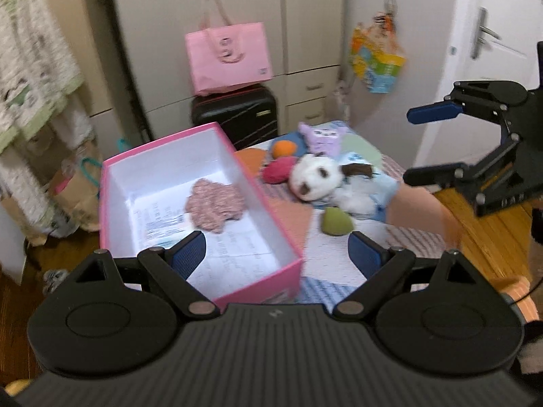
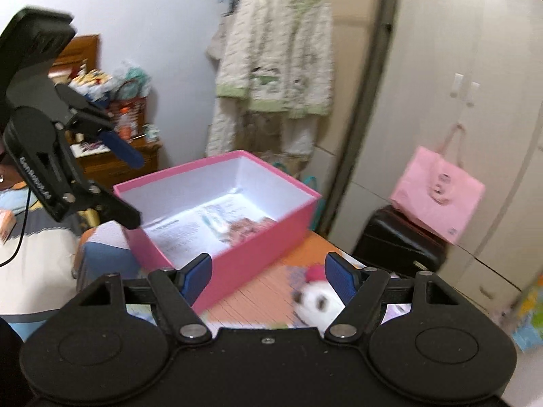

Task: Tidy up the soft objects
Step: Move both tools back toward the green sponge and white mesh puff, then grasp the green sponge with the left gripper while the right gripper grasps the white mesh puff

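Note:
A pink box (image 1: 169,142) with a white inside stands open on the patchwork cover (image 1: 339,264), with a pinkish-brown fluffy thing (image 1: 215,205) lying in it. Right of the box lie a white plush (image 1: 315,178), a purple plush (image 1: 322,137), an orange ball (image 1: 284,149), a pink ball (image 1: 278,169) and a green piece (image 1: 336,222). My left gripper (image 1: 276,252) hangs open over the box's near end, with nothing between its fingers. My right gripper (image 1: 410,146) is open and empty at the right, in the air. In the right wrist view it (image 2: 268,273) is above the box wall (image 2: 258,257) and the white plush (image 2: 319,303).
A pink tote bag (image 1: 229,56) sits on a black suitcase (image 1: 237,115) behind the table, against the wardrobe. Pyjamas (image 2: 275,54) hang at the left and paper bags (image 1: 74,193) stand on the floor below. A door (image 1: 485,34) is at the right.

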Demonstrator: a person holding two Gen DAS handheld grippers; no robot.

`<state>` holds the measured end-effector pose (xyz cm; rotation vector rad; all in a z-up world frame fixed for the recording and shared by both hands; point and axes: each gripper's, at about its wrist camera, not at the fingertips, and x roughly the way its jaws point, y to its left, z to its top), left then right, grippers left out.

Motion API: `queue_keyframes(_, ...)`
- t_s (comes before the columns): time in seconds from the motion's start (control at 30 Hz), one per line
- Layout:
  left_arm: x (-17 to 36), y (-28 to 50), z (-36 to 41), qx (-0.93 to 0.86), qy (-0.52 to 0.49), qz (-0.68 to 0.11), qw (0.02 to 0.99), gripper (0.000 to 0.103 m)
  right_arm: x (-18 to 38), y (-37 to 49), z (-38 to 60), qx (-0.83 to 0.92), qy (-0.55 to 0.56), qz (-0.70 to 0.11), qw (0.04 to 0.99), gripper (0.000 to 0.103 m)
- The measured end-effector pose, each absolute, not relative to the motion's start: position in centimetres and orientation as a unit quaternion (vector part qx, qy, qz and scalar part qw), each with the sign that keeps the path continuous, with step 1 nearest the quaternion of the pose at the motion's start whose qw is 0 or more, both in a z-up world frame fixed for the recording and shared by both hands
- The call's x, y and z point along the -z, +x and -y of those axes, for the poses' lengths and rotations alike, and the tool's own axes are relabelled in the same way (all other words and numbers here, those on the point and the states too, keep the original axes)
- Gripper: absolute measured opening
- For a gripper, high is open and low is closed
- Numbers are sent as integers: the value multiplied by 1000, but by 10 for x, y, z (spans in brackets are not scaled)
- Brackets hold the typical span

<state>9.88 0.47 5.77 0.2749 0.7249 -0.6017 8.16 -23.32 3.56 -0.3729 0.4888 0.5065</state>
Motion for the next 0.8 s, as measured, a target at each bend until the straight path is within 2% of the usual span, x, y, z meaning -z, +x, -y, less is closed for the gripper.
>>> queue_keyframes(0.4, -22, 89, 58, 359, 128, -343, 859, 89, -11, 54, 293, -209, -140, -247, 936, 78)
queue_keyframes(0.8, 28, 97, 106, 335, 159, -318, 873, 88, 39, 68, 319, -223, -133, -254, 932, 78)
